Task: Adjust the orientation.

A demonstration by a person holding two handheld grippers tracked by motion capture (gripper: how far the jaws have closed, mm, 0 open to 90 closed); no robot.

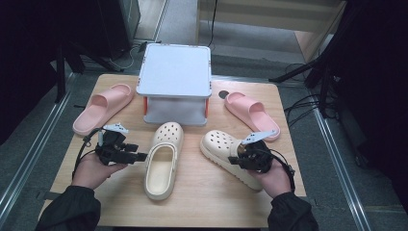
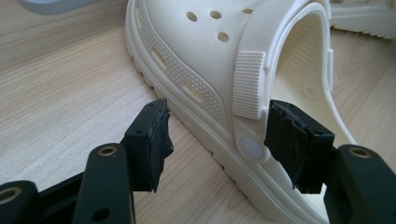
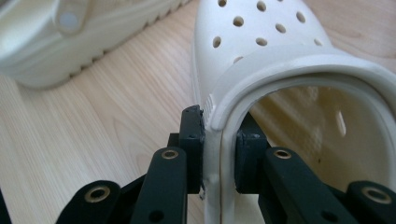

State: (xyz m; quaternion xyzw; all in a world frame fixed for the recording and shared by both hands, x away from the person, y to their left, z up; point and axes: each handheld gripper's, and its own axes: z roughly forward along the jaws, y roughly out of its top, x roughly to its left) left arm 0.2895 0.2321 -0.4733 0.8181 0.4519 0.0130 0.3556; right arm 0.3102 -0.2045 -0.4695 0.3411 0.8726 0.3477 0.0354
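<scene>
A: Centre of table [image 1: 192,202]?
B: Two cream clogs. Left clog [image 1: 163,159] lying toe toward the white box [image 1: 175,82], heel toward the person. Right clog [image 1: 231,156] angled, toe pointing up-left, heel at the right hand [image 1: 274,180].

A: Right tool [image 1: 239,159]?
B: Closed on the right clog's side wall at the rim of the opening; in the right gripper view [image 3: 219,154], one black jaw pressed outside the wall, the other inside, cream material pinched between.

A: Left tool [image 1: 139,156]?
B: Held in the left hand [image 1: 91,171], jaws parted wide, gripping nothing. In the left gripper view [image 2: 217,140], jaws flanking the left clog's [image 2: 224,84] side by the strap rivet; one jaw over bare wood, the other just beside the rim. Touching or not: cannot tell.

A: Surroundings?
B: Left pink slide [image 1: 103,108] near the table's left edge, right pink slide [image 1: 252,113] right of the box, both well apart from the clogs. Dark sleeves at bottom.
</scene>
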